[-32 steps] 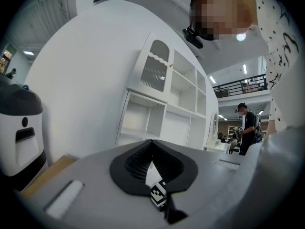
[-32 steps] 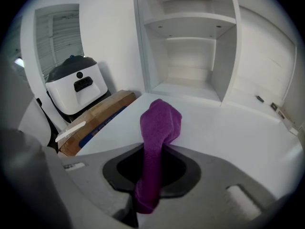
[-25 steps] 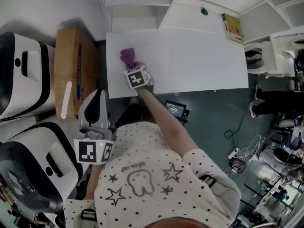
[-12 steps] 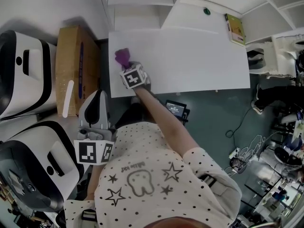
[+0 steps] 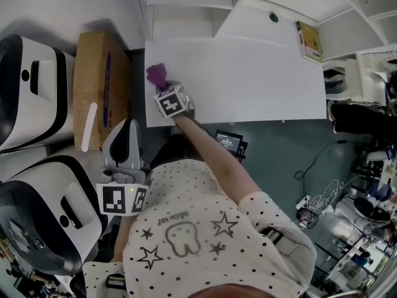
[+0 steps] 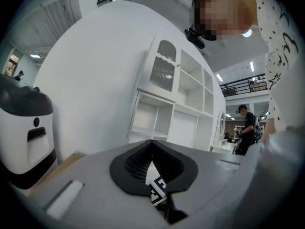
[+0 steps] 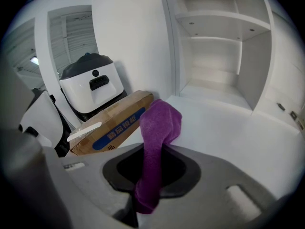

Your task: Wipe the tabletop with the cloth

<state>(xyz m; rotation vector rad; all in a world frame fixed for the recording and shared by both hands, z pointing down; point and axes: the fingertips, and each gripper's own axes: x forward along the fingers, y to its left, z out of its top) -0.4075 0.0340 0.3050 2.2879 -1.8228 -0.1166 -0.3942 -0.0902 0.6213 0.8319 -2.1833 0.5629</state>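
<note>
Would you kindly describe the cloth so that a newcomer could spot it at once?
Find the big white tabletop in the middle of the head view and go to its left edge, nearest the cardboard box. There the right gripper clamps the cloth, the only purple, soft thing against all that white.

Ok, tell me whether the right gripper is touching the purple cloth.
Touching. The right gripper view shows the purple cloth clamped in the right gripper, its free end sticking out ahead.
</note>
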